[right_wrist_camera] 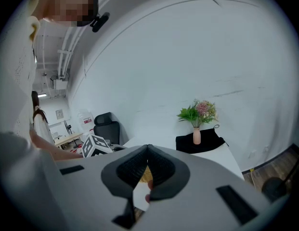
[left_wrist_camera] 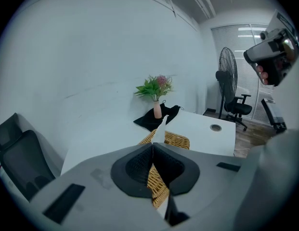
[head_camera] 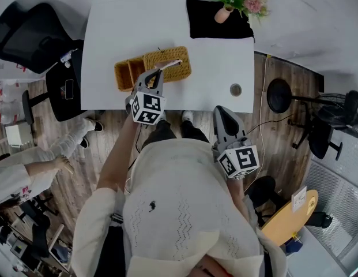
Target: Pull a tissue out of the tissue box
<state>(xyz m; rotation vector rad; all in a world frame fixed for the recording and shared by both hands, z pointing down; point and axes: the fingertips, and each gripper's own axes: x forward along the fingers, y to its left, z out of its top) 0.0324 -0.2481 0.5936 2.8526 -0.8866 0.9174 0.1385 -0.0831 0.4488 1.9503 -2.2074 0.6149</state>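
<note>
Head view, from the left: a black office chair (head_camera: 29, 36) stands beside the white table (head_camera: 109, 33); the wicker tissue box (head_camera: 179, 68) sits near the table's front edge; the left gripper (head_camera: 157, 73) reaches over it, jaws pressed together on a white tissue (head_camera: 167, 64) just above the box top. In the left gripper view the tissue (left_wrist_camera: 160, 131) rises from the closed tips; whether its lower end is clear of the box (left_wrist_camera: 175, 139) cannot be told. Further right lie a black cloth (head_camera: 207, 25) with a flower vase (head_camera: 223, 13); the right gripper (head_camera: 220, 111) hangs off the table, jaws together on nothing.
</note>
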